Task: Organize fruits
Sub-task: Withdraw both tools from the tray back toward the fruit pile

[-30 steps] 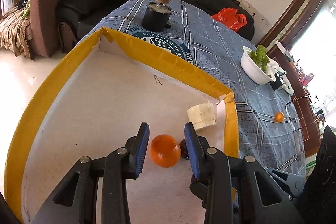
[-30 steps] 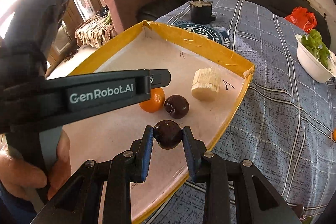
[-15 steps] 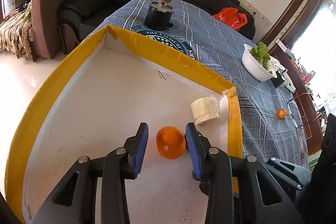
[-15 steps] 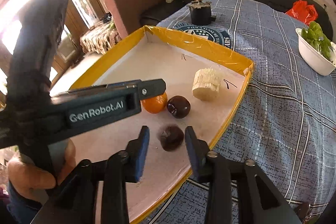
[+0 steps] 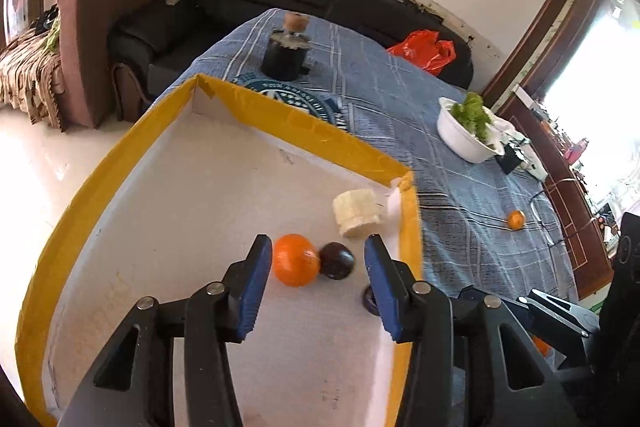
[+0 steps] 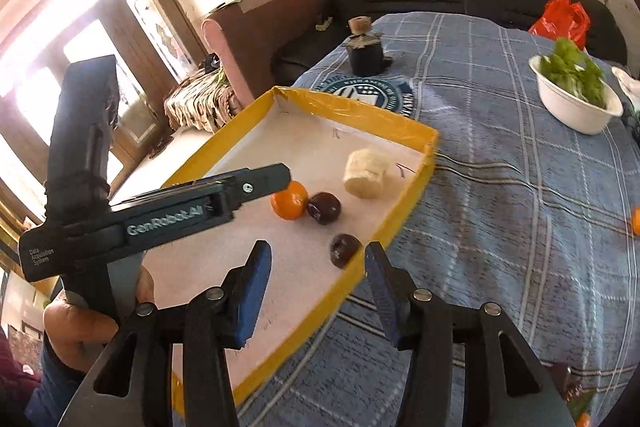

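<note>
A yellow-rimmed tray (image 5: 224,95) with a white floor holds an orange (image 5: 296,259), a dark plum (image 5: 337,261) touching it, and a peeled banana piece (image 5: 357,213). My left gripper (image 5: 317,259) hovers just short of the orange and plum. Its jaws are opening and the pads touch nothing. A second plum (image 6: 344,250) lies on the tray floor by the near right rim. My right gripper (image 6: 317,261) hangs above and behind it, jaws opening, pads off the fruit. The same orange (image 6: 290,205), plum (image 6: 325,207) and banana piece (image 6: 368,173) show beyond.
The tray sits on a blue checked tablecloth (image 6: 500,207). A loose orange (image 5: 516,219) lies on the cloth to the right. A white bowl of greens (image 6: 576,107), a black jar with a cork (image 6: 365,53) and a red bag (image 6: 560,19) stand farther back. A hand (image 6: 80,323) holds the left tool.
My right gripper has let go of the dark plum, which now rests on the tray, and has drawn back and up. My left jaws have widened around the orange and pulled back.
</note>
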{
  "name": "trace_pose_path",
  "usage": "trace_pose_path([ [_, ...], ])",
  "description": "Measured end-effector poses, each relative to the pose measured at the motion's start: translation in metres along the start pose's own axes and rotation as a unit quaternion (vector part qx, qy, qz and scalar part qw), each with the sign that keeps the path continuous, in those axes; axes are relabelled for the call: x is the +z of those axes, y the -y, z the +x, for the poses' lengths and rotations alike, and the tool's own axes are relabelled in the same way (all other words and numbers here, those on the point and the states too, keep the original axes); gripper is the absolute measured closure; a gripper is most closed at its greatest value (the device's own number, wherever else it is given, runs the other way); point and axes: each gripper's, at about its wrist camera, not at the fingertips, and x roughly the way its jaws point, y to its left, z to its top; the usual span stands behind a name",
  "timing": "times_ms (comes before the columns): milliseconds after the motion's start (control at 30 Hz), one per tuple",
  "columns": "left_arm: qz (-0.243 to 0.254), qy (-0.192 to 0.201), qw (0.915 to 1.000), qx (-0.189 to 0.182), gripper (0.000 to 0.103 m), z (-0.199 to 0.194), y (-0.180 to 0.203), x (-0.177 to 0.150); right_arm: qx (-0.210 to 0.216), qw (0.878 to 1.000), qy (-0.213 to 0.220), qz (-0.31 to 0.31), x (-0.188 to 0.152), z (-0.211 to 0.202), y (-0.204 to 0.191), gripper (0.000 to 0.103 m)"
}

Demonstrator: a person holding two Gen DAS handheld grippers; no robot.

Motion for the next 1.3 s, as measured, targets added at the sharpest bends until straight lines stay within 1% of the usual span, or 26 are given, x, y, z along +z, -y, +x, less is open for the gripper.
trace_pose_path([
  [133, 0.012, 0.008, 0.9998, -0.012, 0.056, -0.011, 0.016, -0.005, 0.001, 1.0, 0.009, 0.005, -0.005, -0.019, 0.013, 0.049],
  [367, 0.055, 0.025, 0.9977, -0.032, 0.054, -0.033, 0.054, -0.015, 0.0, 0.999, 0.036, 0.031, -0.009, -0.063, 0.047, 0.049],
  [600, 0.088, 0.022, 0.9936, -0.067, 0.052, -0.042, 0.089, -0.036, -0.01, 0.995, 0.062, 0.074, -0.026, -0.104, 0.09, 0.049],
  [700, 0.107, 0.012, 0.9905, -0.086, 0.049, -0.04, 0.107, -0.052, -0.016, 0.993, 0.07, 0.093, -0.038, -0.116, 0.108, 0.049],
  [767, 0.128, -0.002, 0.9873, -0.094, 0.049, -0.036, 0.12, -0.063, -0.015, 0.991, 0.074, 0.108, -0.044, -0.123, 0.121, 0.049],
  [933, 0.167, -0.029, 0.98, -0.104, 0.049, -0.023, 0.146, -0.089, -0.022, 0.985, 0.091, 0.146, -0.054, -0.131, 0.156, 0.05],
  [1133, 0.183, -0.066, 0.9748, -0.11, 0.049, -0.002, 0.158, -0.119, -0.021, 0.979, 0.085, 0.182, -0.064, -0.124, 0.182, 0.05],
  [1300, 0.2, -0.074, 0.9696, -0.12, 0.049, 0.004, 0.162, -0.137, -0.014, 0.977, 0.088, 0.193, -0.069, -0.123, 0.192, 0.05],
])
